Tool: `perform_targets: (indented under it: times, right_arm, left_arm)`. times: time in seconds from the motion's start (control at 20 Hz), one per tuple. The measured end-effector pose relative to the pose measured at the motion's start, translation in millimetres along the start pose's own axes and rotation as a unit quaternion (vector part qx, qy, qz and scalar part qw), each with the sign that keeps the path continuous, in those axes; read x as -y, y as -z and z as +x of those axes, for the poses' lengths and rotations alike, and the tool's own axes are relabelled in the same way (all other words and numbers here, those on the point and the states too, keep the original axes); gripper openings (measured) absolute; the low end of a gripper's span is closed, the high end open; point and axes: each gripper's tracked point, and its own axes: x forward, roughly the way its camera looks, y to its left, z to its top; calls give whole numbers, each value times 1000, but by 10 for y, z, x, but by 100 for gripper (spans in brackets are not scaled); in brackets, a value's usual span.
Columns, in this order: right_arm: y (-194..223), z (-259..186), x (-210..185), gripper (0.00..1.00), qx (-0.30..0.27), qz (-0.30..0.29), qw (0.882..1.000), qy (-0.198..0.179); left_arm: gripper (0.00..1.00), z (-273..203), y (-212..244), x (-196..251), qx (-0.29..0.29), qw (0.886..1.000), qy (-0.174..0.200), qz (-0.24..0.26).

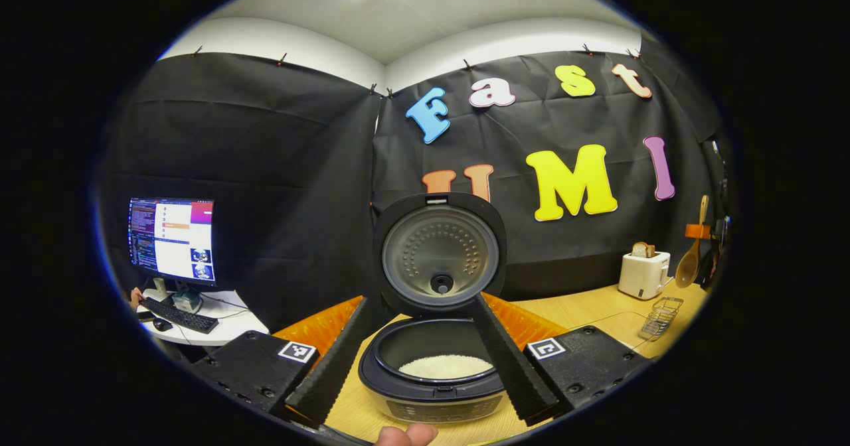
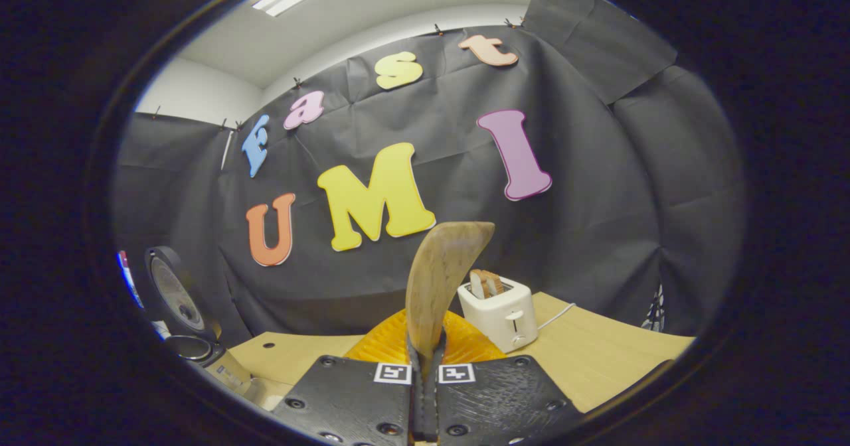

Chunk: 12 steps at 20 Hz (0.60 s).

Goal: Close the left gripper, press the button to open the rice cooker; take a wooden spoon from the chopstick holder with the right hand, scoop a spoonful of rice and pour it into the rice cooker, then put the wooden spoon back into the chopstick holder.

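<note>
Looking, from the left gripper view, straight at the rice cooker [image 1: 435, 373], standing on the wooden table [image 1: 578, 310] with its lid [image 1: 438, 253] swung up and upright, inner face turned toward the camera. Holding a low mound of white rice [image 1: 446, 366] in the dark inner pot. Framing the cooker's open mouth between the two fingers of the left gripper [image 1: 425, 409], jaws spread wide and pinching nothing, hovering just in front of the cooker. Catching a fingertip [image 1: 405, 436] of the holding hand at the bottom edge. Showing, far to the right in that view, the wooden spoon [image 1: 690, 253] held up in the air, bowl hanging downward, above a wire rack [image 1: 661, 316], with a white toaster [image 1: 643, 273] carrying bread beside it. Showing also a lit monitor [image 1: 172, 240] and keyboard [image 1: 178, 314] on a side desk at the left.

Seeing, from the right gripper view, the spoon [image 2: 441, 280] from very near, rising upright and tilted slightly right out of the right gripper [image 2: 425, 373], jaws pressed together on it and pinching it between both fingers. Standing just behind it, the toaster [image 2: 498, 313] on the table [image 2: 597, 360]. Sitting far off at the left edge, the open cooker [image 2: 182, 320], well apart from the spoon, its contents too small to make out there.
</note>
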Motion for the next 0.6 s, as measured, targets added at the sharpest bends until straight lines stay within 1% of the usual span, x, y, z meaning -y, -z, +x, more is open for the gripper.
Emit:
perform_targets:
  times: [0.1, 0.25, 0.3, 0.35, 0.4, 0.5, 0.6]
  right_arm:
    - [93, 53, -16, 0, -9, -1, 1000, -5]
    - [202, 120, -1, 0, -12, -20, 1000, -1]
    - [267, 125, -27, 0, -17, -16, 1000, -3]
    - [316, 121, -98, 0, -22, -11, 1000, -13]
    - [372, 132, -114, 2, -24, -14, 1000, -14]
    - [481, 170, -78, 0, -27, -26, 999, -6]
    - [567, 194, -64, 0, -31, -21, 999, -4]
  left_arm:
    - [99, -45, 5, 20, 2, 1000, 0, 1]
    - [99, -50, 10, 52, 1, 1000, 3, 6]
    - [99, -47, 7, 53, 3, 1000, 5, 6]
    - [99, -37, 13, 56, 3, 1000, 6, 4]
    - [99, -23, 40, 45, -1, 1000, 5, 1]
    - [99, 21, 45, -2, -6, 1000, 1, 1]
    - [99, 12, 28, -38, -4, 1000, -3, 0]
